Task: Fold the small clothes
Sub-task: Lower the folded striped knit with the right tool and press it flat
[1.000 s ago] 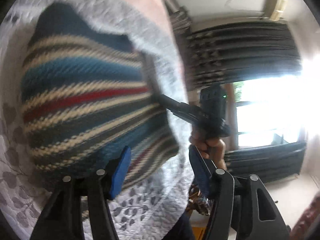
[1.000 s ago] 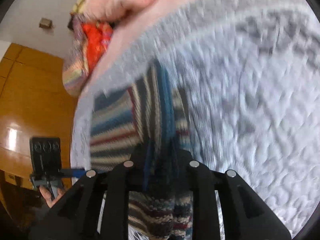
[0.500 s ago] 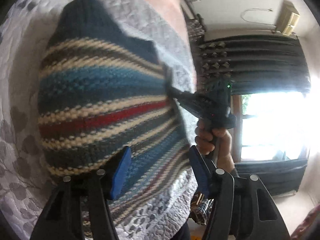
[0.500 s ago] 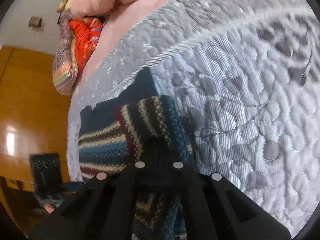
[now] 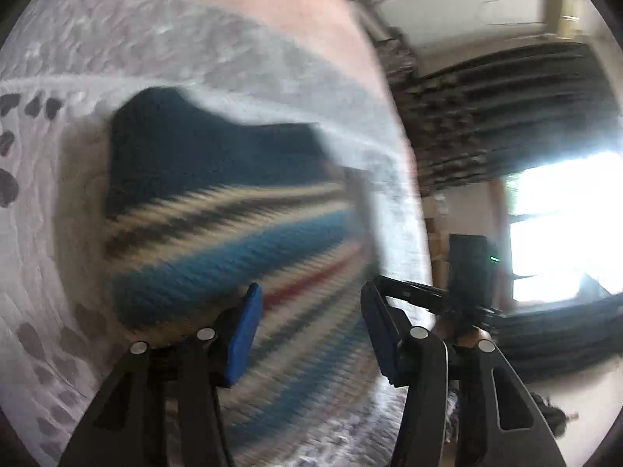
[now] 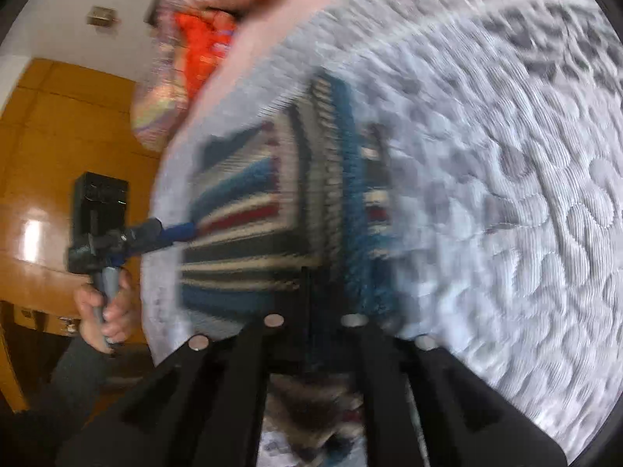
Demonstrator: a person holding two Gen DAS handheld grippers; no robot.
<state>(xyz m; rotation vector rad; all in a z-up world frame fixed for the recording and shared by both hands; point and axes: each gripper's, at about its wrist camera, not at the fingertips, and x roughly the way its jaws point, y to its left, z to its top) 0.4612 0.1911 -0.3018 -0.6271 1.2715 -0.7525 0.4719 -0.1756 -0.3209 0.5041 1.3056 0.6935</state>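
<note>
striped knit on the bed, right tool clamped on a fold

both views were motion-blurred. the striped knit garment (image 5: 218, 233) lay on the grey quilted bedspread (image 5: 241, 54) of the bed, near its edge, navy band at the far end and cream, blue and red stripes below.

left tool (image 5: 311, 330): blue pads spread wide apart, nothing between them, poised over the near part of the garment. whether it touched the cloth could not be told.

right tool (image 6: 313, 311): fingers drawn tight together on a raised fold of the garment, which stood up as a ridge crossing the flat stripes.

a hand (image 6: 103, 313) in a dark sleeve gripped the left tool's handle beside the bed. no containers were in view. bright orange bedding (image 6: 202, 54) lay piled at the far end.
</note>
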